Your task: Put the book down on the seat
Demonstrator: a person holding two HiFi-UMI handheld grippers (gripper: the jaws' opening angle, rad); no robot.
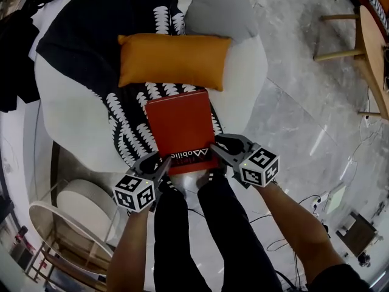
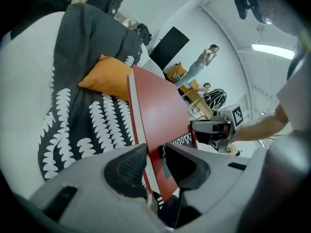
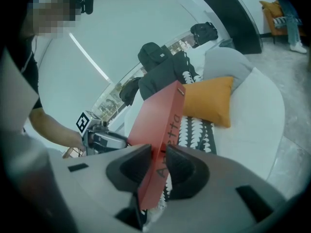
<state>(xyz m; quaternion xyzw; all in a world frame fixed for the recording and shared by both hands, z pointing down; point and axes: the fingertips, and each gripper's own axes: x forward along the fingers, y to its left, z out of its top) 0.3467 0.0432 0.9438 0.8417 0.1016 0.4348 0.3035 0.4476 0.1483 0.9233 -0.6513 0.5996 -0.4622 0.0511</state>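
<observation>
A red book (image 1: 181, 126) hangs flat over the front of the white round seat (image 1: 67, 120), above a black throw with white leaf print (image 1: 124, 126). My left gripper (image 1: 163, 163) is shut on the book's near left corner, and my right gripper (image 1: 214, 151) is shut on its near right corner. In the left gripper view the pads clamp the book's (image 2: 160, 115) edge at the gripper (image 2: 156, 166), with the right gripper (image 2: 214, 130) beyond. In the right gripper view the gripper (image 3: 158, 166) pinches the book's spine (image 3: 163, 125). Whether the book touches the throw I cannot tell.
An orange cushion (image 1: 173, 59) lies across the seat just behind the book, with a grey cushion (image 1: 222, 14) behind it. The person's legs (image 1: 206, 236) stand against the seat front. A round side table (image 1: 79, 205) is at lower left and wooden furniture (image 1: 368, 47) at right.
</observation>
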